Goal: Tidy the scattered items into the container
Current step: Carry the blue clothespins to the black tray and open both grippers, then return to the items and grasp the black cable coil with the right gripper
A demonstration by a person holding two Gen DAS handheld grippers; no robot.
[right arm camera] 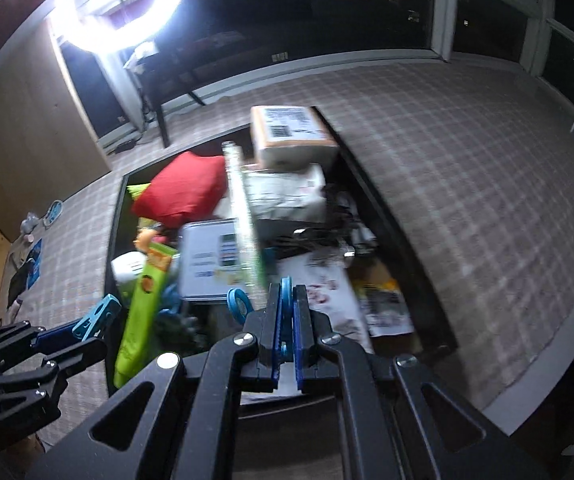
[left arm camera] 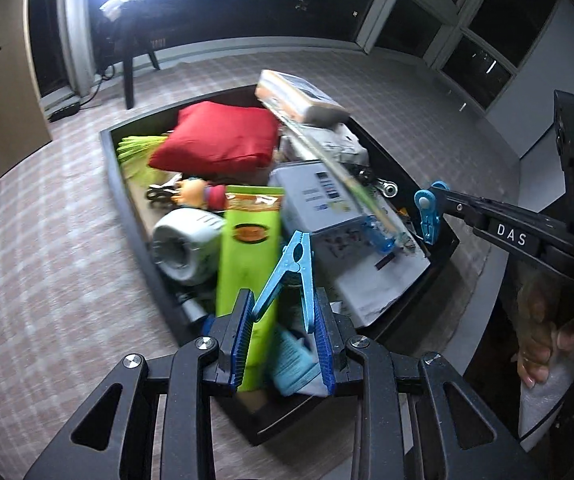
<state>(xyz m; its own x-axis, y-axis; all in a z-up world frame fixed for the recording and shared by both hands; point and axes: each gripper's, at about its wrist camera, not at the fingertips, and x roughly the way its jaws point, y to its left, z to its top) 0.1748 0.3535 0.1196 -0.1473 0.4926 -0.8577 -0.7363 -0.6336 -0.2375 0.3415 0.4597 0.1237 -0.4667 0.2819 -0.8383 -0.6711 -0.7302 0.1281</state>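
Presently both tongs hang over a dark open container (left arm camera: 107,148) that sits on a checked floor covering (left arm camera: 47,248).

Left tongs (left arm camera: 283,336): the 2 blue pads pinch the spread handles of a blue clothespin (left arm camera: 293,268), whose nose points away from the camera, over the container's near end. In the right wrist view the same tongs (right arm camera: 69,334) appear at lower left with that clothespin (right arm camera: 97,316) projecting from them.

Right tongs (right arm camera: 285,336): pressed together on a thin blue clip (right arm camera: 286,300) with a round head; a ring-shaped blue part (right arm camera: 238,300) shows just to its left. In the left wrist view these tongs (left arm camera: 437,210) reach in from the right, with the blue clip (left arm camera: 427,210) at their tips above the container's right rim. A hand (left arm camera: 539,344) grips the handle below.

Container contents, crowded and overlapping:
- red cushion (left arm camera: 219,140) toward the far end;
- yellow-green fringed item (left arm camera: 139,148) just beside it, against the left wall;
- orange and white box (left arm camera: 299,98) at the far edge, resting on other items;
- white box with printed labels (left arm camera: 319,196) near the middle;
- green packet (left arm camera: 247,256) running lengthwise;
- white reel-like object (left arm camera: 185,244) against the left wall;
- small toy figure (left arm camera: 199,192) between cushion and packet.

A ring light (right arm camera: 123,4) glares at upper left. Both views are motion-blurred.
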